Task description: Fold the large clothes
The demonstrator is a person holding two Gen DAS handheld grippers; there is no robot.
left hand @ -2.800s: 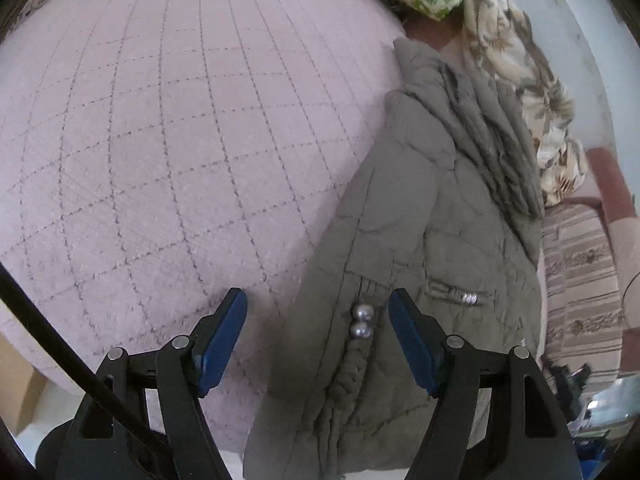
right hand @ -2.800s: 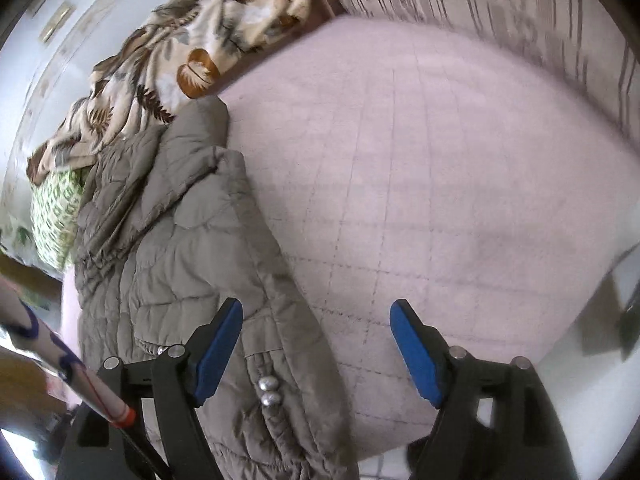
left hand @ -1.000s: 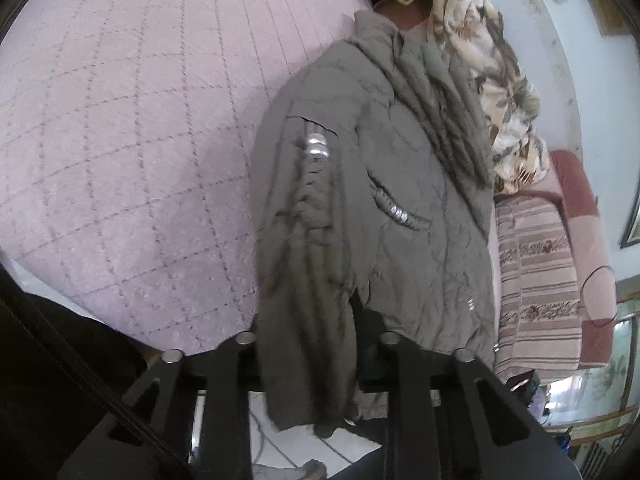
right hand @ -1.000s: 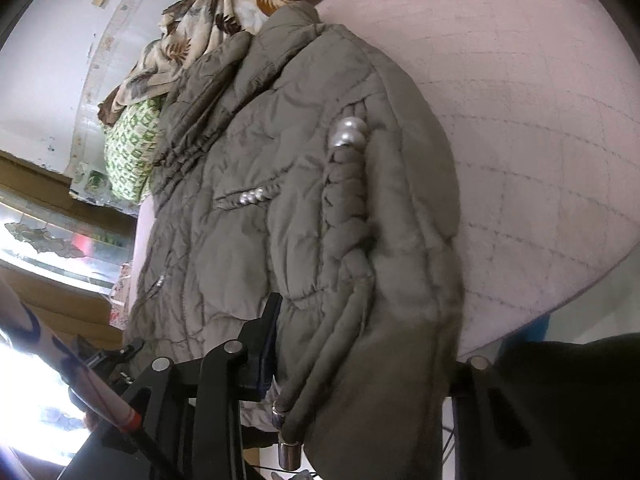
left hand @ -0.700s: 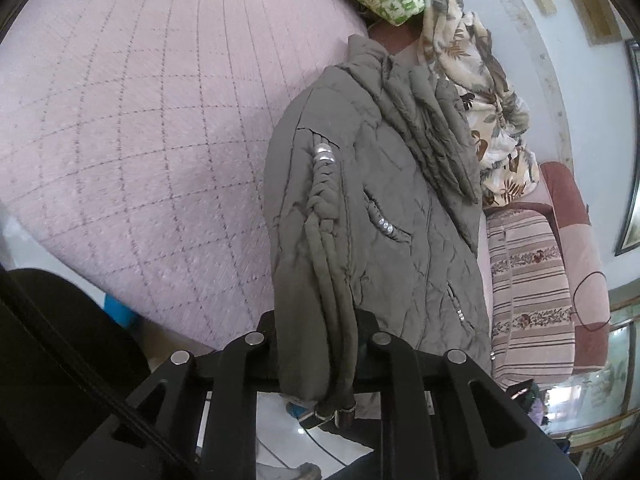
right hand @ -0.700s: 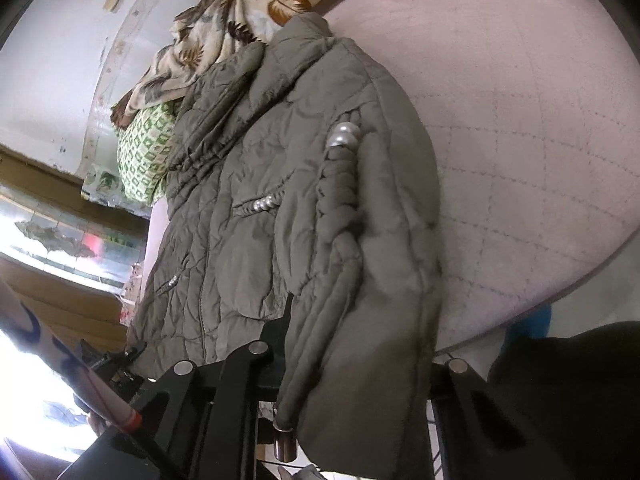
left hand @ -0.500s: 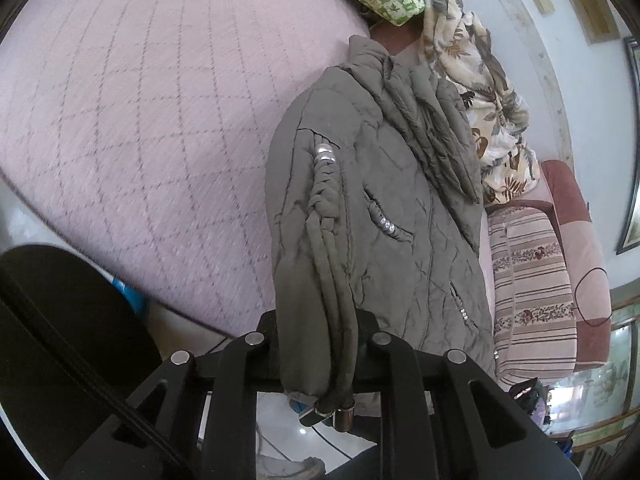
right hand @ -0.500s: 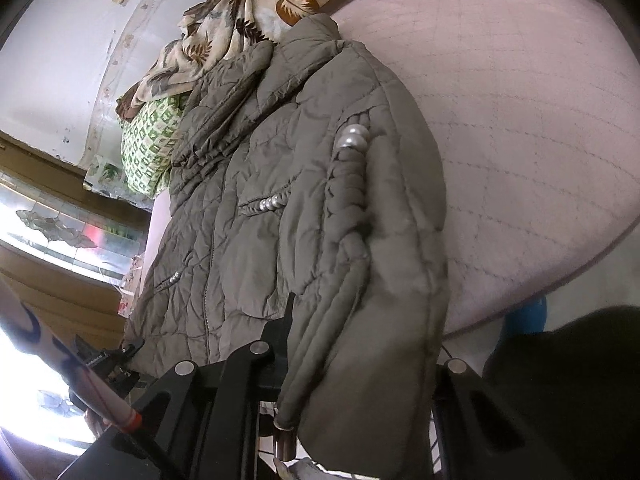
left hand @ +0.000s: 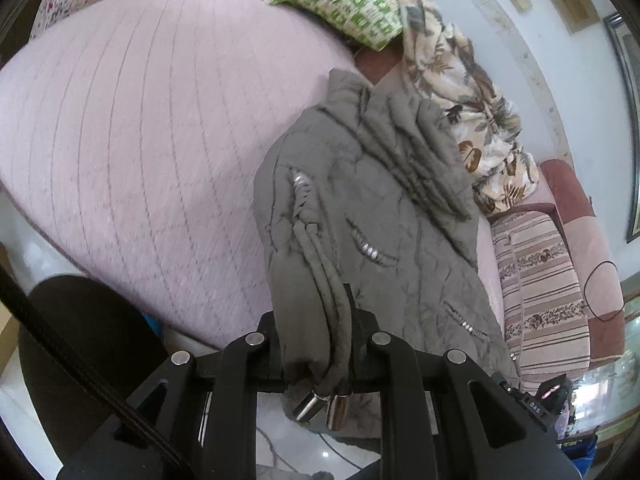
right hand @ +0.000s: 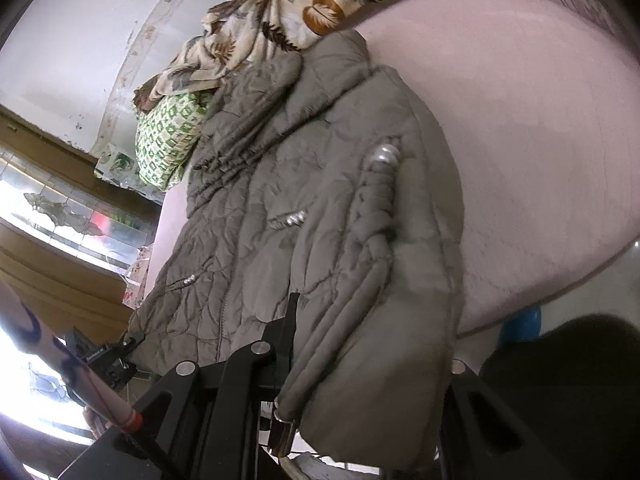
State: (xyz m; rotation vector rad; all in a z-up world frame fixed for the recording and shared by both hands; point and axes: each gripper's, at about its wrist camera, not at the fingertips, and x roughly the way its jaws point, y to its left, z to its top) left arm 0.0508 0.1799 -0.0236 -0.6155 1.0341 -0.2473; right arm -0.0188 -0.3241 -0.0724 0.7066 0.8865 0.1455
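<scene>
A grey-olive quilted jacket (left hand: 380,208) lies lengthwise on a pink bed (left hand: 132,152), collar at the far end. Its near hem is lifted off the bed edge. My left gripper (left hand: 316,332) is shut on one hem corner, where the fabric and a braided cord with metal tips (left hand: 320,404) bunch between the pads. In the right wrist view the same jacket (right hand: 312,208) fills the middle, and my right gripper (right hand: 360,360) is shut on the other hem corner; the cloth drapes over its jaws and hides the pads. A metal cord tip (right hand: 284,436) hangs below.
A green-and-white pillow (left hand: 336,4) and a leaf-print blanket (left hand: 464,92) sit at the head of the bed. A striped sofa cushion (left hand: 540,280) lies beyond the jacket. White floor (left hand: 24,248) shows under the bed edge. A dark rounded shape (right hand: 568,392) is near the bed corner.
Both grippers, open over the flat hem at first, have shut on the jacket's corners. In the last second both rose, lifting the hem off the bed edge.
</scene>
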